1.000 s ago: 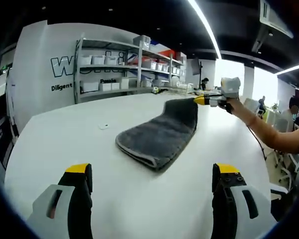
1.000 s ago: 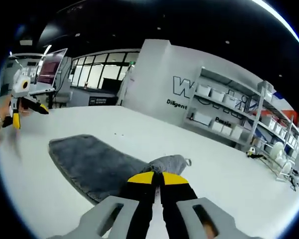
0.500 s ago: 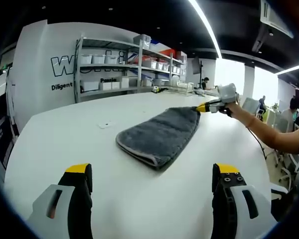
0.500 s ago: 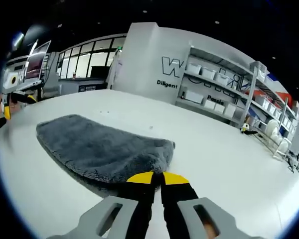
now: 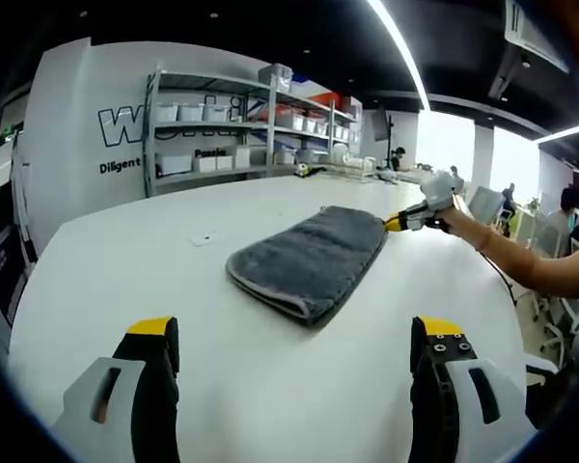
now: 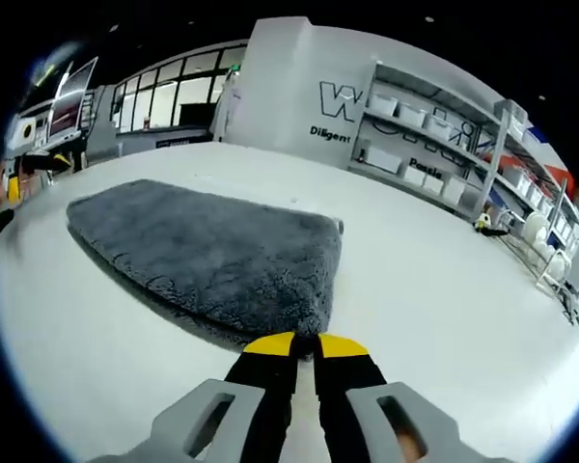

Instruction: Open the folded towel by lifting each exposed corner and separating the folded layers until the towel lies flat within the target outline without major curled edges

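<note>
Right hand-held gripper (image 6: 306, 343) pinches the corner of the grey plush folded towel (image 6: 207, 253) low on the white desk (image 6: 444, 289).
Its jaws are clamped together on the edge; the left hand-held gripper (image 5: 294, 338) hangs wide apart, well short of the towel. Risk: the thick pile slips free, or dragging bunches the layers instead of separating them.

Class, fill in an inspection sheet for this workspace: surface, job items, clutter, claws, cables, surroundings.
Surface: white table, bare around the towel.
Job items: grey towel lying folded; no target outline seen.
Clutter: small pale scrap on the table.
Claws: left claw open, off the towel; right claw closed at the towel's corner, grip unclear.
Cables: dark cable under the person's forearm.
Surroundings: shelving with white bins, lettered wall.
</note>
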### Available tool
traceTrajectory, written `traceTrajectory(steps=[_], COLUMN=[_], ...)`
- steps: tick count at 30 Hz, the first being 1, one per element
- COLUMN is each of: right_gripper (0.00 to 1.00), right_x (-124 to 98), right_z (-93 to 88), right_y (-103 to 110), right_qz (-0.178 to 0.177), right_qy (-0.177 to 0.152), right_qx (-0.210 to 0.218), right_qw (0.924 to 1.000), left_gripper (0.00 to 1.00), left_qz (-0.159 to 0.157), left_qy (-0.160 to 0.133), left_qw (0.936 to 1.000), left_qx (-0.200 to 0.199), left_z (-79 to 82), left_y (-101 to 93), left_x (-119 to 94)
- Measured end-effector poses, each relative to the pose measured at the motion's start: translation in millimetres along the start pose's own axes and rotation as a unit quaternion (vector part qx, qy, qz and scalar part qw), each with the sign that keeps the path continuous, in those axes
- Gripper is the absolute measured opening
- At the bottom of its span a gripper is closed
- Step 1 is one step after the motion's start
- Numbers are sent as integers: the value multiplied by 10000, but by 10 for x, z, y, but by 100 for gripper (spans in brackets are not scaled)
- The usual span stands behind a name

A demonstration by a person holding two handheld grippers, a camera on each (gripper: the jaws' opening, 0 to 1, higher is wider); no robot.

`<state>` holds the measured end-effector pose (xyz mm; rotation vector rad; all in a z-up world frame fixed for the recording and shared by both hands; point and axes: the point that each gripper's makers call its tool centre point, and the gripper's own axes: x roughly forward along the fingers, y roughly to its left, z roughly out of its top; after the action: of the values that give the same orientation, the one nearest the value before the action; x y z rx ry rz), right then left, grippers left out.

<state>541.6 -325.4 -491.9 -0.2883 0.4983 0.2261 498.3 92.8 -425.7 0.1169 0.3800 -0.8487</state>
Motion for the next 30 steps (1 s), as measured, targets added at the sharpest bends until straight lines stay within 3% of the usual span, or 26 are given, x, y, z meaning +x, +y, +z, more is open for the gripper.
traceTrajectory(steps=[14, 23, 30], right_gripper=[0, 0, 2], right_x=[-82, -188, -205], right_z=[-79, -118, -115], right_y=[49, 121, 125], right_qz=[98, 232, 259], right_qy=[110, 125, 75], right_qx=[-75, -66, -1], right_qw=[9999, 9996, 9996], left_gripper=[99, 99, 99], left_qz=[0, 0, -2], left_qy=[13, 40, 33], left_qw=[10000, 10000, 10000], left_qx=[43, 31, 52], left_z=[-39, 47, -14], left_y=[-87, 195, 11], left_x=[-19, -40, -29])
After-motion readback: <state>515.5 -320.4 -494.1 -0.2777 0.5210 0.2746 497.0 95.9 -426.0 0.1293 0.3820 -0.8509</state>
